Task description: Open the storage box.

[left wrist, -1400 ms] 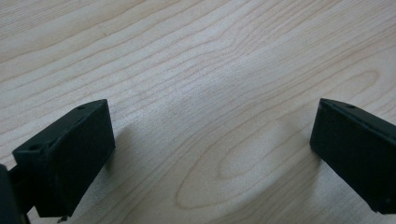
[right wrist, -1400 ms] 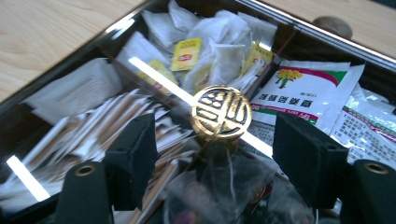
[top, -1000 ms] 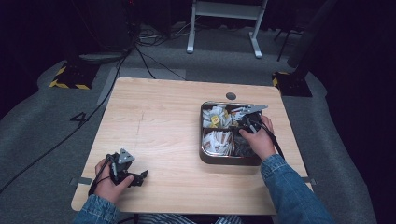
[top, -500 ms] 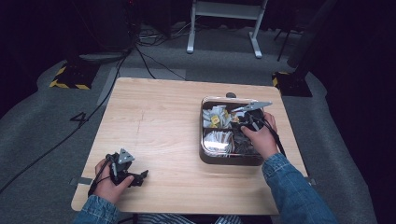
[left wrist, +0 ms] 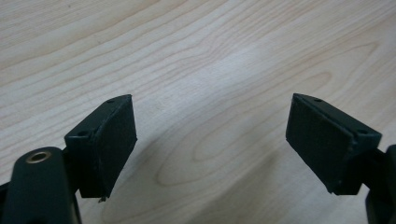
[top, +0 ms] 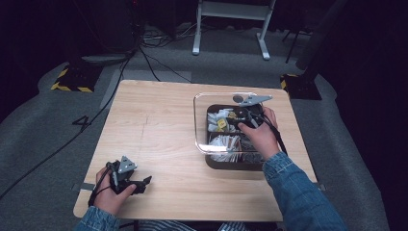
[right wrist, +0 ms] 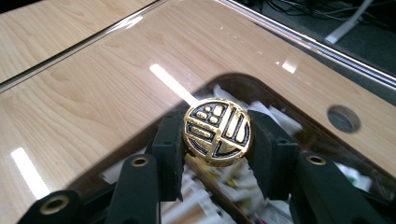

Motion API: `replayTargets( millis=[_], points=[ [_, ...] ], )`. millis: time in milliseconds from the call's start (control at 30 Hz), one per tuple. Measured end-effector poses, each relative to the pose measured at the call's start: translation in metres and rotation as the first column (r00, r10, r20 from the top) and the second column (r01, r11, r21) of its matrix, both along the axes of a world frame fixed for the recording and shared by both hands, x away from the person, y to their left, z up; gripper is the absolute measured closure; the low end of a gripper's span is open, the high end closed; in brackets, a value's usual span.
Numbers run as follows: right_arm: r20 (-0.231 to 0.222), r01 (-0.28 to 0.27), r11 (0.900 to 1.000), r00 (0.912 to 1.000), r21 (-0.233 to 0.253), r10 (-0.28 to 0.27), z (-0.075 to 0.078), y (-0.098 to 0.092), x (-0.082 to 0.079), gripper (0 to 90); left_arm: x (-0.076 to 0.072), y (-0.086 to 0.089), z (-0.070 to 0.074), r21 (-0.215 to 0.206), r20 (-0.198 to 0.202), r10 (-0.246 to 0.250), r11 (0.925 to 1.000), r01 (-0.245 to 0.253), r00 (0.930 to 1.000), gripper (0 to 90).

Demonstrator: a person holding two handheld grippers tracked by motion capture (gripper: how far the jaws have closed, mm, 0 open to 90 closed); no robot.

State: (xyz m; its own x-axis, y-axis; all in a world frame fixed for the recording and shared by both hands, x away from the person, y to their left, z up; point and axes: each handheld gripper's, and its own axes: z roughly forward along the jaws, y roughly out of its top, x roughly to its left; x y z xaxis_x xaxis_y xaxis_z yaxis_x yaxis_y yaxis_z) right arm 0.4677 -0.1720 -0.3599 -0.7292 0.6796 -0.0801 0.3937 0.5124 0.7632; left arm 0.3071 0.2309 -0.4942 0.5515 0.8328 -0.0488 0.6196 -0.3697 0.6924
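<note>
My right jaws [right wrist: 217, 135] clamp the gold knob [right wrist: 217, 132] of the clear lid [top: 204, 120] over the box [top: 235, 163]. My left jaws [left wrist: 210, 140] gape above the counter [top: 154, 125]. Gripped by its rounded edge, the knob may slip and drop the lid.

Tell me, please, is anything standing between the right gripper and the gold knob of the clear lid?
No. The right gripper is already shut on the gold knob, one jaw pressing each side. The clear lid hangs shifted left over the dark box of packets. The left gripper is open over bare table.
</note>
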Motion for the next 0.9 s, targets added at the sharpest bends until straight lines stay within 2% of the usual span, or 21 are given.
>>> replayTargets(
  millis=[133,267,467,633,733,900],
  points=[
    [0.004,-0.035,0.999,0.9994,0.006,0.035,0.006,0.021,0.001,58.8,-0.005,0.003,0.001,-0.005,-0.006,0.013,0.9999,-0.013,0.9999,16.6],
    [0.002,-0.066,0.998,0.9978,0.006,0.066,0.01,0.043,0.002,58.8,-0.007,0.009,0.0,-0.028,-0.023,0.032,0.9991,-0.032,0.9992,16.7],
    [-0.006,-0.122,0.992,0.9925,0.016,0.122,0.012,0.08,0.002,58.8,-0.009,0.014,-0.001,-0.033,-0.02,0.047,0.9983,-0.048,0.9987,17.3],
    [-0.019,-0.153,0.988,0.9879,0.017,0.154,0.008,0.113,0.003,58.8,-0.01,0.013,-0.005,-0.026,-0.056,0.042,0.9987,-0.043,0.9976,17.8],
    [-0.024,-0.18,0.984,0.9834,0.015,0.18,0.003,0.137,0.003,58.8,-0.011,0.011,-0.005,-0.011,-0.052,0.033,0.9994,-0.034,0.9981,17.8],
    [-0.038,-0.208,0.978,0.9773,0.02,0.208,-0.007,0.168,0.004,58.8,-0.011,0.01,-0.006,-0.015,-0.045,0.017,0.9997,-0.018,0.9988,16.8]
  ],
)
